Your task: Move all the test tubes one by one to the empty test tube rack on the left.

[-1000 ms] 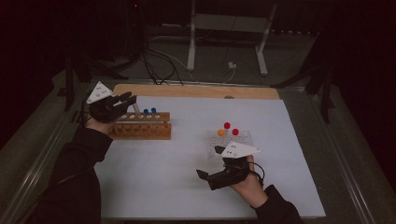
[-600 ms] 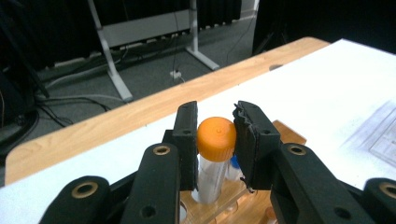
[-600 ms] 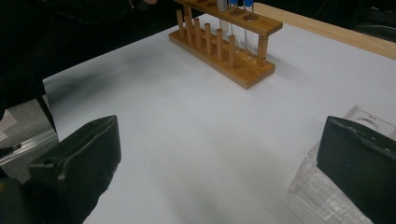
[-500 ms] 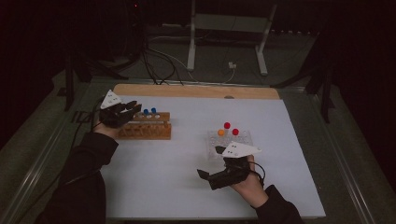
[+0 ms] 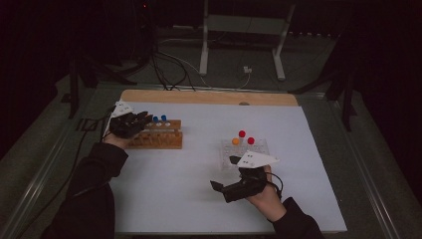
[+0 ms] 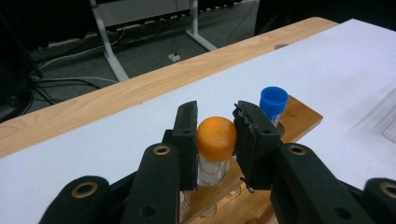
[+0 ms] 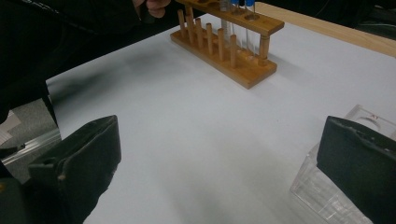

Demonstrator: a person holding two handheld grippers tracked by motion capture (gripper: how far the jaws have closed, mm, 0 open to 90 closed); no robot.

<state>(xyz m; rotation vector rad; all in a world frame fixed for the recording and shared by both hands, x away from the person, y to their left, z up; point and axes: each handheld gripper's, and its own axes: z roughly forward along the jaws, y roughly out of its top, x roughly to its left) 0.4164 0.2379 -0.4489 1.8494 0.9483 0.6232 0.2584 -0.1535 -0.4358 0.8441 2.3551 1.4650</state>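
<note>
Over the rack (image 6: 299, 116) we see left tongs (image 6: 215, 135) clamped on an orange-capped tube (image 6: 215, 151); right tongs (image 7: 219, 158) gape wide, empty.

Left tool (image 6: 215, 140) held at far left of counter in high view, forearm extended forward from dark sleeve, jaws pointed forward and slightly down. Jaws closed narrow, pads pressed on both sides of object between them. Right tool (image 5: 230, 175) held low near front of counter, hand gripped around body, jaws pointed left. Jaws spread wide, nothing gripped.
</note>
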